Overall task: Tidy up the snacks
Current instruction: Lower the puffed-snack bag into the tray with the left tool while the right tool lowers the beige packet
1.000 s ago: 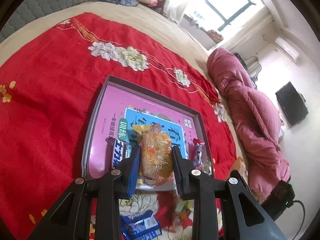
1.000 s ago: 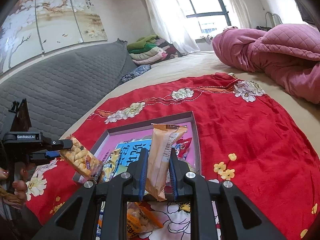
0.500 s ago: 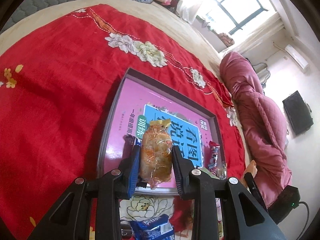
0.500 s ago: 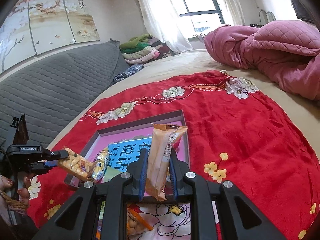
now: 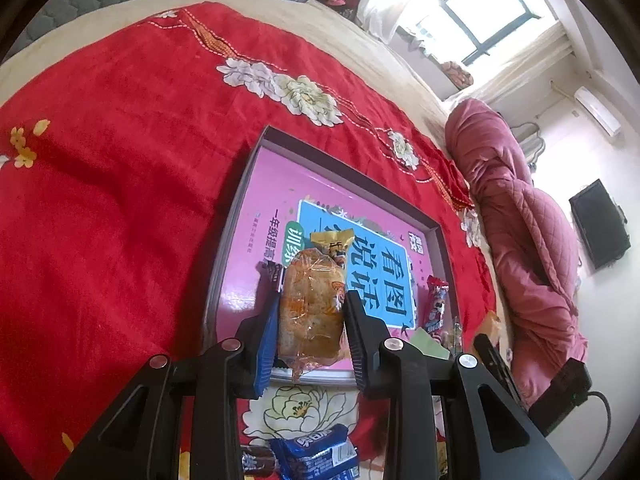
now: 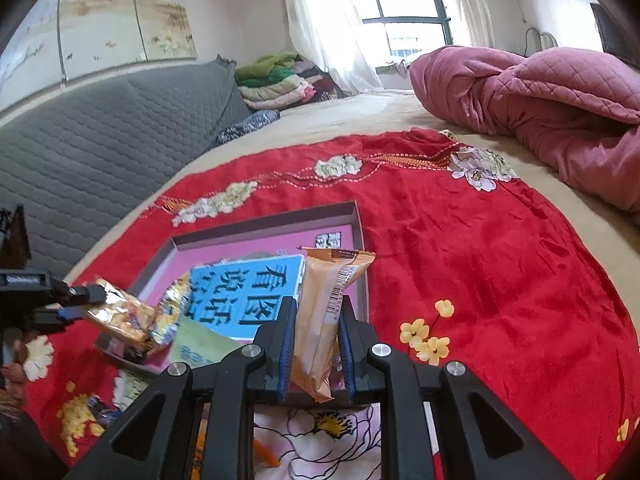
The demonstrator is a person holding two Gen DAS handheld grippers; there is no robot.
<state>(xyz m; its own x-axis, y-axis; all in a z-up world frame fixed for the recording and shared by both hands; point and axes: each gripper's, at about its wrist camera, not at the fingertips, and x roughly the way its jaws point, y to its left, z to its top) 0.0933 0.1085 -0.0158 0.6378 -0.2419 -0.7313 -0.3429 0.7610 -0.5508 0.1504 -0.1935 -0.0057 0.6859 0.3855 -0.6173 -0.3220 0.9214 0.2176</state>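
Note:
My left gripper [image 5: 311, 312] is shut on a clear orange snack packet [image 5: 311, 312], held over the near edge of a shallow grey-rimmed box [image 5: 236, 216] with a pink and blue printed bottom. It also shows in the right wrist view [image 6: 120, 316] at the box's left corner. My right gripper [image 6: 316, 320] is shut on a tan snack bar packet [image 6: 328, 304], upright, over the box's near right side [image 6: 358, 220]. A yellow packet [image 5: 332, 240] and a red one [image 5: 436, 300] lie in the box.
The box sits on a red flowered cloth [image 5: 100, 200] on a bed. Blue packets [image 5: 316, 456] lie loose on the cloth near me. A pink quilt [image 6: 540, 112] is bunched at the right, a grey headboard [image 6: 100, 140] at the left.
My left gripper has moved forward and left along the box's near edge with the orange packet. The right gripper has moved closer over the box with its packet.

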